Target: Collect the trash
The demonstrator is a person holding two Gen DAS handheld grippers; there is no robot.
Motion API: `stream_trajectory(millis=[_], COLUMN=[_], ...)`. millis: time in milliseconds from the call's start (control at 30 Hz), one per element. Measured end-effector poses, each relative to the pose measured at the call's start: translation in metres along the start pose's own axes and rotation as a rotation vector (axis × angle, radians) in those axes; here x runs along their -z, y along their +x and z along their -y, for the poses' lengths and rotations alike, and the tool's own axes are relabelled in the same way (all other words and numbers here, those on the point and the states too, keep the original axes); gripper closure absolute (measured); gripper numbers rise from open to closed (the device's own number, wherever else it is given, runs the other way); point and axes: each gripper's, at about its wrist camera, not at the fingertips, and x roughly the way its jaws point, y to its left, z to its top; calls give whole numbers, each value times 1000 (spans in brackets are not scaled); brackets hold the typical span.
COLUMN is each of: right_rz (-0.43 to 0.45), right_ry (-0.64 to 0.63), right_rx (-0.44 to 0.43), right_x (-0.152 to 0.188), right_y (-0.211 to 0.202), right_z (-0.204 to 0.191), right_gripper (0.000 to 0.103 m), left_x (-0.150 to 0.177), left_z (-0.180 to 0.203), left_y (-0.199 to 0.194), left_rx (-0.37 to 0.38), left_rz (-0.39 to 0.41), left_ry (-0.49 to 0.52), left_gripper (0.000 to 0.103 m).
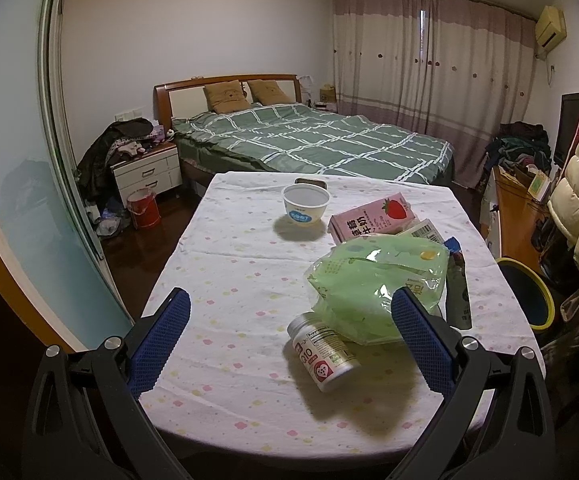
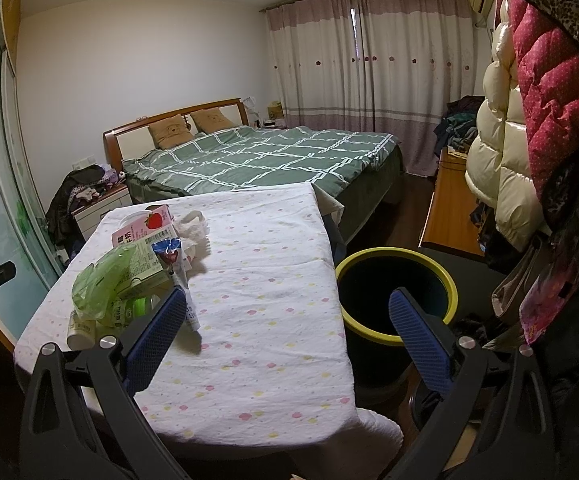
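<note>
Trash lies on the cloth-covered table point(image 1: 229, 280): a green plastic bag point(image 1: 373, 284), a white pill bottle point(image 1: 323, 354) on its side, a pink strawberry milk carton point(image 1: 371, 216), a white bowl point(image 1: 306, 204), a dark wrapper point(image 1: 458, 288). My left gripper point(image 1: 289, 320) is open and empty above the table's near edge, the bottle between its fingers. My right gripper point(image 2: 287, 316) is open and empty over the table's right edge, beside the yellow-rimmed bin point(image 2: 395, 292). The right wrist view also shows the bag point(image 2: 101, 280), carton point(image 2: 145, 226), crumpled tissue point(image 2: 195, 232) and a stick wrapper point(image 2: 183, 280).
The bin also shows at the table's right side in the left wrist view point(image 1: 529, 296). A bed point(image 1: 309, 140) stands behind the table. A nightstand point(image 1: 147, 172) and red bucket point(image 1: 143, 208) are at left. Hanging coats point(image 2: 529, 120) and a wooden cabinet point(image 2: 449, 208) crowd the right.
</note>
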Motion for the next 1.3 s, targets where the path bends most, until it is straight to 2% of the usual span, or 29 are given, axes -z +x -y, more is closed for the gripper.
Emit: stream_trajectory(millis=[1300], right_rz=[-14], right_ry=[3], right_rx=[4], right_x=[2], right_y=[7], right_z=[0], right_gripper=[6], left_x=[0], left_z=[2], left_y=[6], left_rx=[4], left_rz=[-11], left_ry=[14], left_gripper=[4])
